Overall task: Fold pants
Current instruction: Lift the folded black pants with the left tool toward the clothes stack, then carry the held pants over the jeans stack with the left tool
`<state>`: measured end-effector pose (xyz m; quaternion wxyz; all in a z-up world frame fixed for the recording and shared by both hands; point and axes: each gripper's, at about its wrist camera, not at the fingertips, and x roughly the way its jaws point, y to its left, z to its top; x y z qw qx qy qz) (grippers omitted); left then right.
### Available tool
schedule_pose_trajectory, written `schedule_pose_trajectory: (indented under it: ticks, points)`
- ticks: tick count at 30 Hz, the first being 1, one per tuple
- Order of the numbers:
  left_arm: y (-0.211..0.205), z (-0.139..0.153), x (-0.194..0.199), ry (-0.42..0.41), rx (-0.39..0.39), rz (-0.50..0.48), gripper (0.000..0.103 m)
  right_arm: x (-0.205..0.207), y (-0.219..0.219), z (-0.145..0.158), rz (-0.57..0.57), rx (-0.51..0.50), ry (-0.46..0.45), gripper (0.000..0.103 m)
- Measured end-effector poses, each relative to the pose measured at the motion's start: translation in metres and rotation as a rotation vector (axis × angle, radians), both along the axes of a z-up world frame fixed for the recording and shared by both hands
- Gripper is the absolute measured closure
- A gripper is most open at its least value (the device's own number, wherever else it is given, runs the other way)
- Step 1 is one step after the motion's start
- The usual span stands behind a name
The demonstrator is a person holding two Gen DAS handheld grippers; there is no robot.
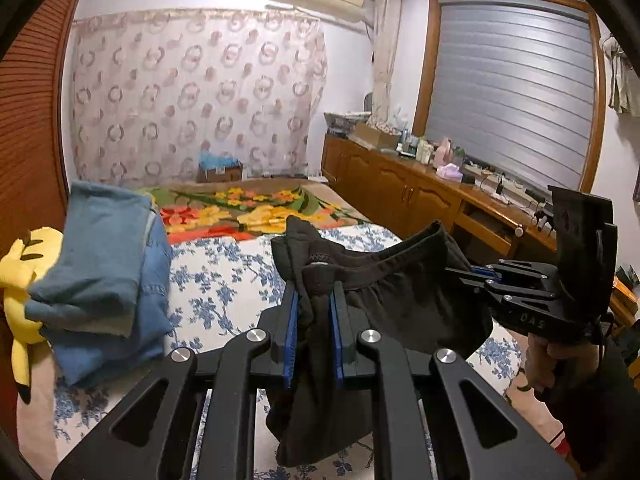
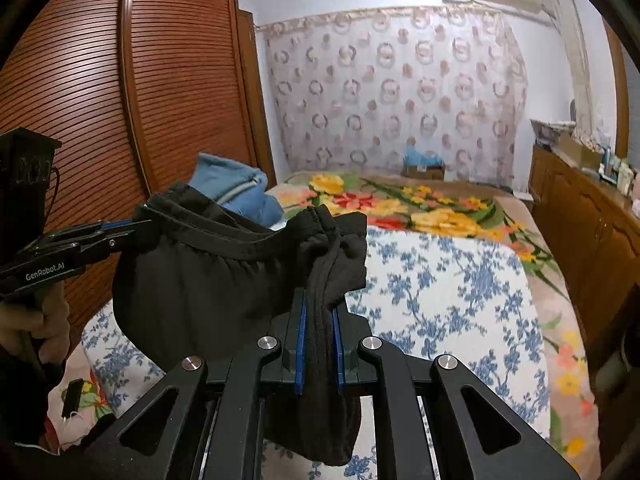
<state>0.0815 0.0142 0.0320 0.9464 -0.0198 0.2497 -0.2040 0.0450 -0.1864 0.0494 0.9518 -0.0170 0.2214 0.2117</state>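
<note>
Left wrist view: left gripper (image 1: 314, 320) jaws are clamped on the black pants (image 1: 400, 292) waistband; right gripper (image 1: 460, 272) pinches its far end. Between both, the pants hang above the bed (image 1: 224, 272), beside folded blue clothes (image 1: 104, 272).

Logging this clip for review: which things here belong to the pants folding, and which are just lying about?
In the job:
- black pants
- left gripper, shut on the pants
- right gripper, shut on the pants
- bed

Lying about:
- blue clothes
- yellow plush
- floral blanket
- cardboard box
- counter clutter
</note>
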Motion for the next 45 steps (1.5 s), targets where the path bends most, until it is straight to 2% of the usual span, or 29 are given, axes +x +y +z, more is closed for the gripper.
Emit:
schedule_pose_trajectory:
  ticks: [9,21,31,45]
  points:
    - [0.011,0.010,-0.013,-0.037,0.013,0.021,0.088,-0.009,0.010,0.014,0.031,-0.015,-0.044,0.092]
    - [0.050,0.011,-0.024,-0.064,0.008,0.095,0.088,0.010,0.038,0.023,0.097,-0.042,-0.067,0.092]
    - [0.086,-0.002,-0.003,-0.028,-0.022,0.169,0.088,0.066,0.070,0.018,0.170,-0.078,-0.048,0.092]
    - [0.110,0.014,0.045,-0.081,-0.002,0.280,0.088,0.171,0.106,0.044,0.201,-0.125,-0.122,0.092]
